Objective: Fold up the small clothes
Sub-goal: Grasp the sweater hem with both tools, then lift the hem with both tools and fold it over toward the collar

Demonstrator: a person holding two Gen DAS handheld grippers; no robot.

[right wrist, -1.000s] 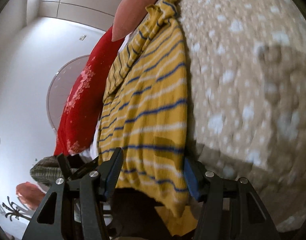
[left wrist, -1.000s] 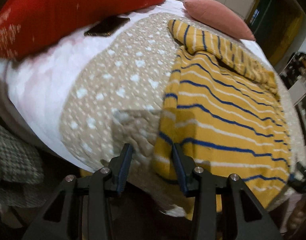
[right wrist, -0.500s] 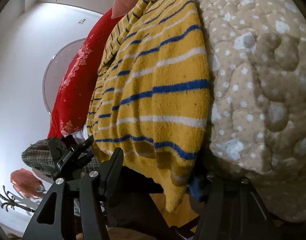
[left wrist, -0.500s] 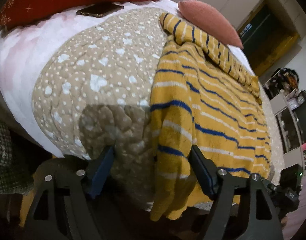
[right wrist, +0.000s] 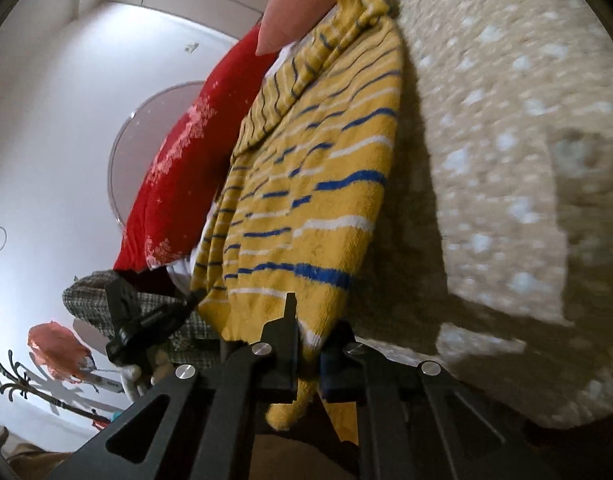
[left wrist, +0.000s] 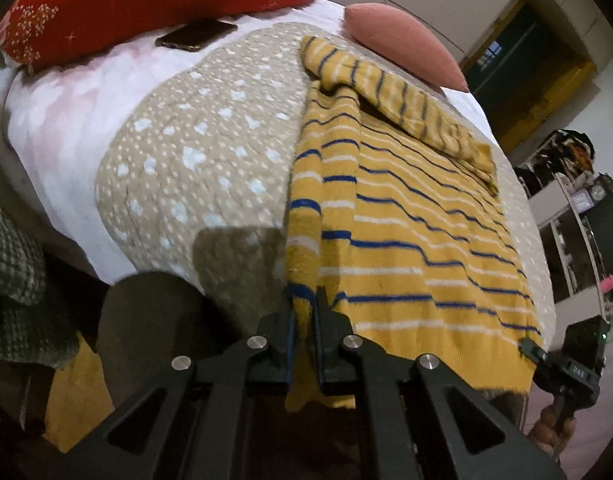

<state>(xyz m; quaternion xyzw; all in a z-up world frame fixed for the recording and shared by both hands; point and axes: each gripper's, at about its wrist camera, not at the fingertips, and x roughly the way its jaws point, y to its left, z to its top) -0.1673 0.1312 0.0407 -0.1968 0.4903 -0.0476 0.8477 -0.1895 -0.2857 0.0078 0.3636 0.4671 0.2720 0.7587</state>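
A yellow sweater (left wrist: 406, 240) with blue and white stripes lies on a beige dotted quilt (left wrist: 210, 152), one sleeve folded across its top. My left gripper (left wrist: 303, 312) is shut on the sweater's near left hem corner. My right gripper (right wrist: 310, 340) is shut on the other hem corner of the sweater (right wrist: 306, 208), which hangs a little over the bed edge. The right gripper also shows in the left wrist view (left wrist: 566, 364), and the left gripper in the right wrist view (right wrist: 142, 316).
A red pillow (left wrist: 146, 0) and a pink pillow (left wrist: 402, 44) lie at the far end of the bed. A dark phone (left wrist: 196, 35) lies by the red pillow. A checked cloth (left wrist: 14, 280) hangs at left. Shelves (left wrist: 578, 220) stand at right.
Both grippers were open around the hem corners; both have closed on the sweater's hem. The hem is now lifted slightly off the bed edge.
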